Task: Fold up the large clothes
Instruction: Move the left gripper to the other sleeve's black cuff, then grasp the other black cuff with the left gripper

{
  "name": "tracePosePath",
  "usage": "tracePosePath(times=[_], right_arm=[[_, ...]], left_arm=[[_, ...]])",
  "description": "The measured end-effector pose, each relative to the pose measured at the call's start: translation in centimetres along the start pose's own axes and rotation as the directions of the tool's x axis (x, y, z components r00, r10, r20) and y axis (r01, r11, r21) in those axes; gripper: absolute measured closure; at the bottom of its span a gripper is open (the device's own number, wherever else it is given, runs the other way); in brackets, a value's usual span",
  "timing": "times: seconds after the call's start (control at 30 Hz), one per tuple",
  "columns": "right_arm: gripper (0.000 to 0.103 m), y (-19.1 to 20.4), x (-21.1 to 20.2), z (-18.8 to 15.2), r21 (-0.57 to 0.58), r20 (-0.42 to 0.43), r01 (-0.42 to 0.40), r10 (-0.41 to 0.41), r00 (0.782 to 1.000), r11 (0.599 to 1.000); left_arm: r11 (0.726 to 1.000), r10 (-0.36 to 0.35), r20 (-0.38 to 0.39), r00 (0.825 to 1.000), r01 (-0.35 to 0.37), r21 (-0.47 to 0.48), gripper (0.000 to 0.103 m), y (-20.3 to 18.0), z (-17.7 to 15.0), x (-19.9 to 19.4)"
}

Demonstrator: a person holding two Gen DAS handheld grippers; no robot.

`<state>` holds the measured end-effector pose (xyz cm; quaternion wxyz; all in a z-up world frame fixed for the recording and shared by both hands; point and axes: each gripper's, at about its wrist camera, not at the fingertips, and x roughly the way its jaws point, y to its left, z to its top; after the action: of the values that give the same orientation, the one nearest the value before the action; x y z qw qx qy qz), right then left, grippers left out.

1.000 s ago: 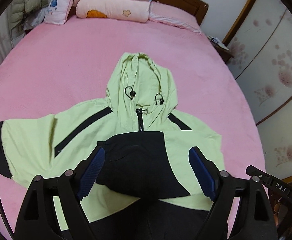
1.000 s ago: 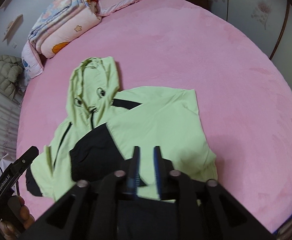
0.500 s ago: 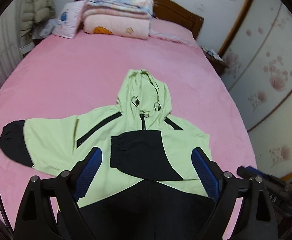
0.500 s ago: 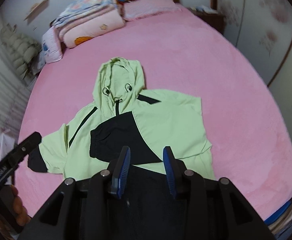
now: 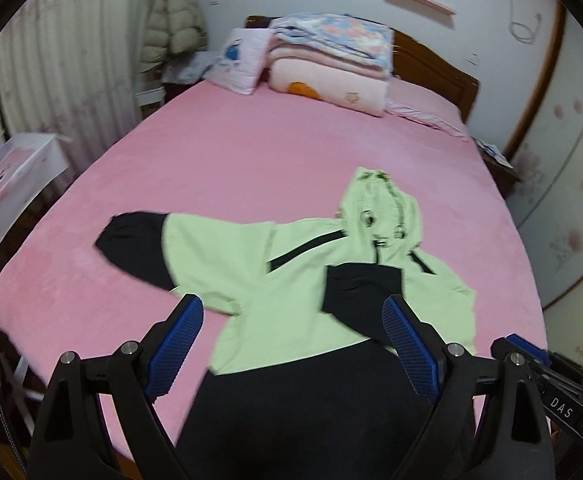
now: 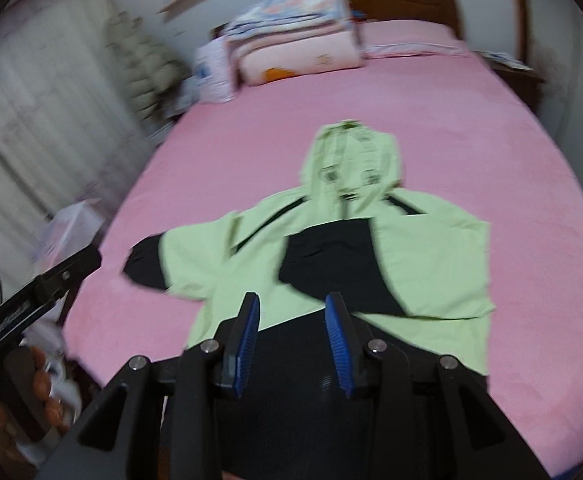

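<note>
A light-green and black hooded jacket (image 5: pixel 291 280) was seen spread face up on the pink bed (image 5: pixel 251 152), toward the foot edge, with its hood (image 5: pixel 379 208) pointing at the headboard (image 5: pixel 443 68). One black-cuffed sleeve (image 5: pixel 139 244) was stretched out flat toward the bed's left edge, while the other sleeve (image 5: pixel 355 292) was found folded across the chest, its black cuff lying on the front. The black hem was draped at the foot edge. The left gripper (image 5: pixel 291 344) was held above the hem with its blue pads wide apart; nothing was gripped between them and the cloth was not touched. The right gripper (image 6: pixel 293 340) was held over the same end of the jacket, its jaws having just been opening to a moderate gap, and nothing was caught between them. Folded quilts (image 5: pixel 331 60) and a pillow (image 5: pixel 239 60) were stacked at the head edge. In the right wrist view the picture was blurred, and a hand (image 6: pixel 31 396) was seen on the other gripper's handle at the lower left.
</note>
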<state>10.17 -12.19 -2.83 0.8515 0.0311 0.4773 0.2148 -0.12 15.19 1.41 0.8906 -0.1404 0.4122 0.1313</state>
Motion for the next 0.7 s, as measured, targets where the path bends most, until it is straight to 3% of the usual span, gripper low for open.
tracePosePath(times=[0.13, 0.33, 0.47, 0.6, 0.7], right_arm=[[0.069, 4.3, 0.5, -0.3, -0.143, -0.001, 0.053, -0.054, 0.999, 0.988], [0.069, 10.6, 2.2, 0.4, -0.271, 0.003, 0.035, -0.035, 0.999, 0.962], [0.069, 15.1, 5.3, 1.3, -0.290, -0.014, 0.033, -0.039, 0.999, 0.957], [0.069, 19.0, 10.0, 2.6, -0.226, -0.074, 0.043, -0.061, 0.995, 0.973], [0.069, 22.3, 14.3, 2.8, -0.199, -0.132, 0.047, -0.074, 0.988, 0.979]], left_arm=[[0.997, 0.045, -0.004, 0.999, -0.045, -0.059, 0.013, 5.5, -0.6, -0.8], [0.984, 0.141, -0.030, 0.990, -0.143, -0.107, 0.013, 14.0, -0.4, 0.7], [0.984, 0.098, -0.083, 0.992, -0.109, -0.144, 0.013, 20.3, 0.7, 3.9], [0.980, 0.034, -0.149, 0.988, -0.062, -0.190, 0.013, 28.4, 2.3, 9.2], [0.962, -0.047, -0.219, 0.975, -0.015, -0.274, 0.013, 34.6, 2.6, 14.7]])
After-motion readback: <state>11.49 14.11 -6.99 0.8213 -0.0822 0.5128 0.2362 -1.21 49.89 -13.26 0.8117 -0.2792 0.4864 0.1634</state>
